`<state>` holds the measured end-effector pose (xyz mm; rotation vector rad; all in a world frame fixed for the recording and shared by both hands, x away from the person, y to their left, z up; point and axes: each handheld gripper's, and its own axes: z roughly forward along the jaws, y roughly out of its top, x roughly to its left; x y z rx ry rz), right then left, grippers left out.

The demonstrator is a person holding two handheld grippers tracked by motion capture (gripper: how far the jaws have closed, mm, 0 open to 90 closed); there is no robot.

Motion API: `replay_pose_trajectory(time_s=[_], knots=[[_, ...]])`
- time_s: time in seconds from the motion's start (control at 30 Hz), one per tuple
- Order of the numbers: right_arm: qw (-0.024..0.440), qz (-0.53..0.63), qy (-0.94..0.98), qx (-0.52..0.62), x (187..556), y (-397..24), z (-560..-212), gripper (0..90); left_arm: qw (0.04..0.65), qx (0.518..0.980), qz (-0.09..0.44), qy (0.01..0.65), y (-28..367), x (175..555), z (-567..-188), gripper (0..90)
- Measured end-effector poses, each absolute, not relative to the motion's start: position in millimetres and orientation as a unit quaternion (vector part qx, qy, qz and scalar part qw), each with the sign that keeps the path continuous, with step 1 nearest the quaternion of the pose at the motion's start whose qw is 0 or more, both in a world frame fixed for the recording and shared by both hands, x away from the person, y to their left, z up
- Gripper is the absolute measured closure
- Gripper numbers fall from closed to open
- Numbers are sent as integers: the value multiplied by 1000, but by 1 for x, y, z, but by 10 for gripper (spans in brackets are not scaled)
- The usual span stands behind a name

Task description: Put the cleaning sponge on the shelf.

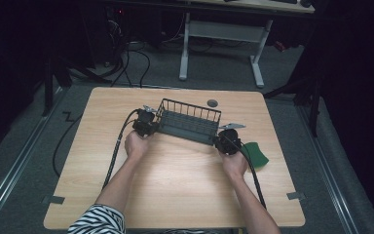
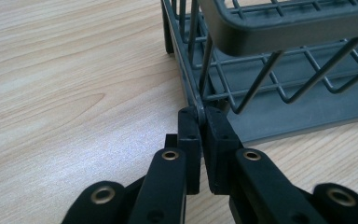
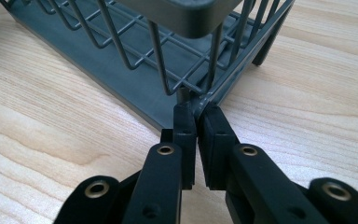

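2 grippers clamped on 1 wire rack (image 1: 189, 122) at frame centre of the high view: left gripper (image 2: 199, 122) pinching the corner wire at its left end, right gripper (image 3: 198, 114) likewise at its right end. Long axis running between them, ready for a level lift.

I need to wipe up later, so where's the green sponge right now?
In the high view the green sponge lies on the table's right side, just right of the right gripper clamping the wire rack.
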<state>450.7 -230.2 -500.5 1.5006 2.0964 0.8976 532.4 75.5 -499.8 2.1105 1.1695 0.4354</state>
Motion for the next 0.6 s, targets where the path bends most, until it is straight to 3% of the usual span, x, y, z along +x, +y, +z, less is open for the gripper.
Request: replay_pose_trajectory(time_s=[0.6], knots=[[192, 318, 761, 532, 434, -232, -499, 858, 330, 823, 158, 434, 78, 512, -497, 865]])
